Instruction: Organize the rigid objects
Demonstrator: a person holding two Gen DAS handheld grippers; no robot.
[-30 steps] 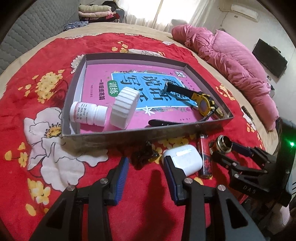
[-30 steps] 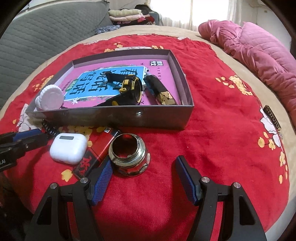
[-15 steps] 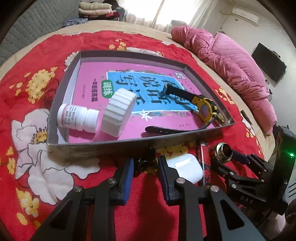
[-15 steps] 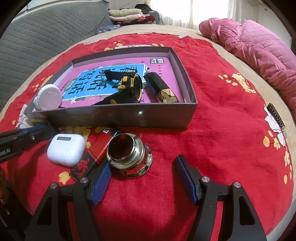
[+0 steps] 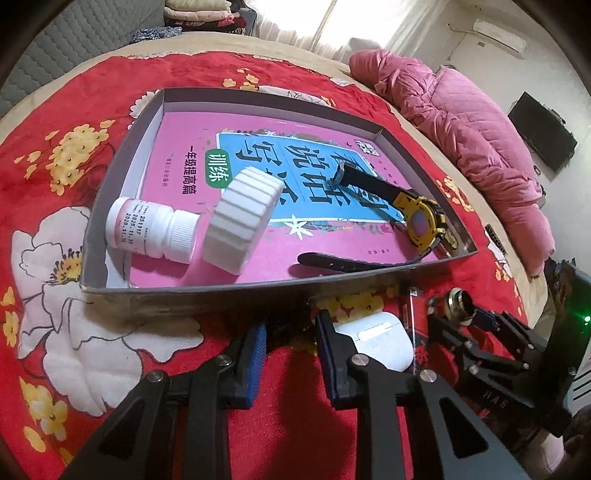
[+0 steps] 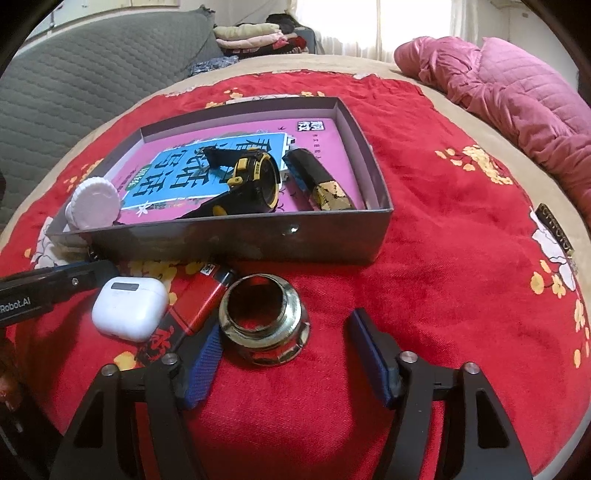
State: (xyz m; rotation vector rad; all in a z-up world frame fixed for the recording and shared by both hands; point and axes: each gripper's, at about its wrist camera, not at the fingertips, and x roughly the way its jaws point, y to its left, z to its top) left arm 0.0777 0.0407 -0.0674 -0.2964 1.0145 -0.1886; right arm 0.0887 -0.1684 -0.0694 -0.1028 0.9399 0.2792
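Note:
A grey box [image 5: 177, 295] [image 6: 236, 236] on the red cloth holds a pink book, a white pill bottle [image 5: 151, 230], a white ribbed cap [image 5: 242, 218], a yellow watch [image 5: 421, 221] [image 6: 255, 181] and a black-and-gold case [image 6: 321, 184]. In front of it lie white earbuds case [image 5: 376, 345] [image 6: 127, 308], a red lighter [image 6: 201, 301] and a metal fitting [image 6: 264, 321] [image 5: 458, 301]. My left gripper [image 5: 290, 332] is narrowed around a small black clip [image 5: 291, 325], mostly hidden. My right gripper [image 6: 286, 350] is open around the fitting.
A pink quilted coat [image 5: 465, 122] [image 6: 509, 88] lies at the far right. Folded clothes [image 6: 251, 35] sit at the back. A grey padded headboard [image 6: 74, 85] is on the left. A small dark bar [image 6: 554, 229] lies near the bed's right edge.
My left gripper moved forward to the box wall and its fingers closed in around the black clip. My right gripper crept toward the metal fitting, still open.

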